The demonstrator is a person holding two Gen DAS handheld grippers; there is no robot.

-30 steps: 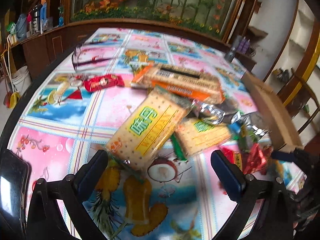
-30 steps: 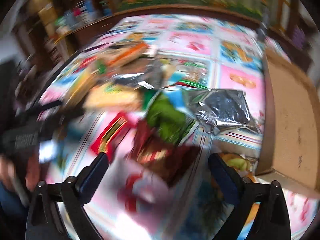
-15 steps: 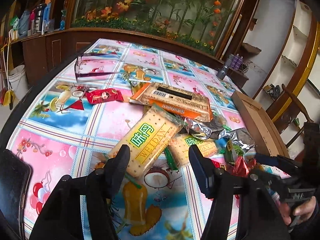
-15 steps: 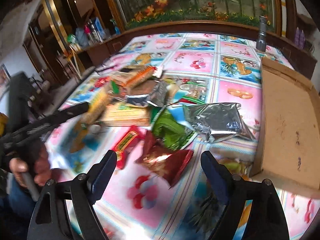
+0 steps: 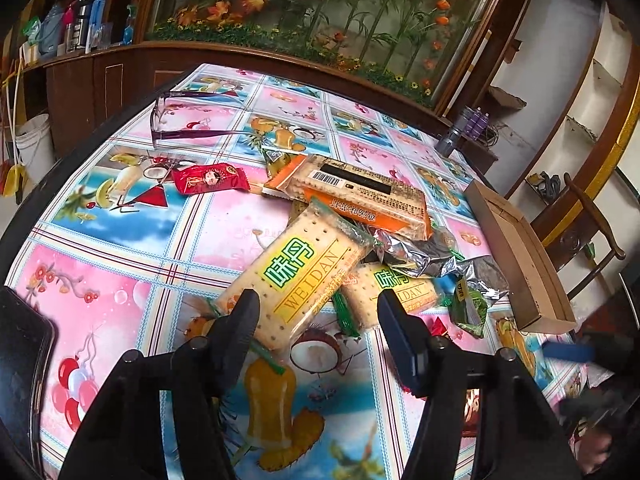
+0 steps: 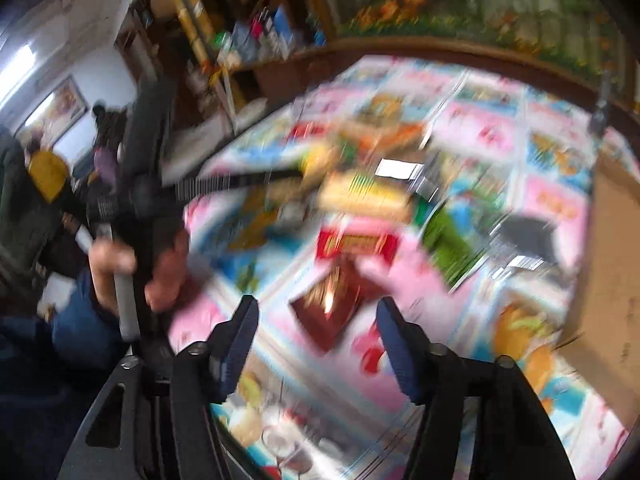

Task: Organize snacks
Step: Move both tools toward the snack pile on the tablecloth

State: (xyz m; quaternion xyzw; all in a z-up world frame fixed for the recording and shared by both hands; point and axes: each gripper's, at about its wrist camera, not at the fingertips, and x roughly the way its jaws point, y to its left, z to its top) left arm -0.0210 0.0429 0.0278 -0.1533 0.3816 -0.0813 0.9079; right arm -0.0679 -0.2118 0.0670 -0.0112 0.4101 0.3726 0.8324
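Sorting step: picking | left claw (image 5: 316, 320) half-closed, empty, above yellow cracker pack (image 5: 296, 276) in counter (image 5: 100, 280) pile | right claw (image 6: 316, 324) just narrowing, empty, over dark red packet (image 6: 332, 312) | cardboard box (image 5: 520, 256) alongside | next: lower, clamp pack.

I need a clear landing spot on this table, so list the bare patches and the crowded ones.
Bare: the pink and blue squares left of the big WEIDAN cracker pack, below the red candy; also the far pink squares beyond the glasses. Crowded: the wrapper heap between the orange cracker pack and the cardboard box.
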